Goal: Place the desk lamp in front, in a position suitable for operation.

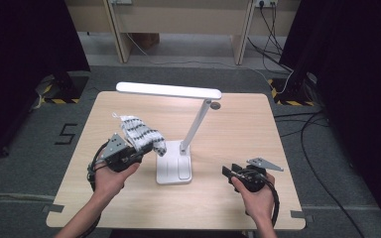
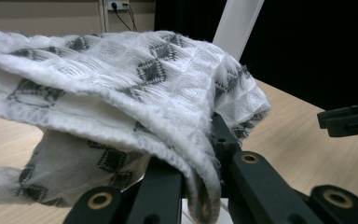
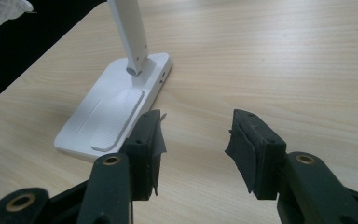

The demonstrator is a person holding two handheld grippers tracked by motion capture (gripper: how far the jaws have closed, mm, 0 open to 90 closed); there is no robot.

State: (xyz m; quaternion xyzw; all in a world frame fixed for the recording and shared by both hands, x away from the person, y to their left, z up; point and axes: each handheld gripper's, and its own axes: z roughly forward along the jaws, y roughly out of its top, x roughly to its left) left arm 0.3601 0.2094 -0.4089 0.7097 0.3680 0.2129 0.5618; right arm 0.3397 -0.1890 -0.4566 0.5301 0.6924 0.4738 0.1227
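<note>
Two grippers at work: left gripper (image 1: 138, 150) clamped on patterned cloth (image 1: 141, 133), lifted off the table (image 1: 238, 119) just left of the lamp (image 1: 174, 168) base. Right gripper (image 3: 193, 140) (way over on the right) spread open, holding nothing. Looked risky: dangling cloth could've snagged the lamp arm or slipped free, with so little fabric pinched.

Both forearms are bare. The left gripper (image 1: 138, 152) and right gripper (image 1: 229, 173) are black, each with brass-ringed pivots on its arms, a grey three-cornered plate on top and a black cable looping at six o'clock.
</note>
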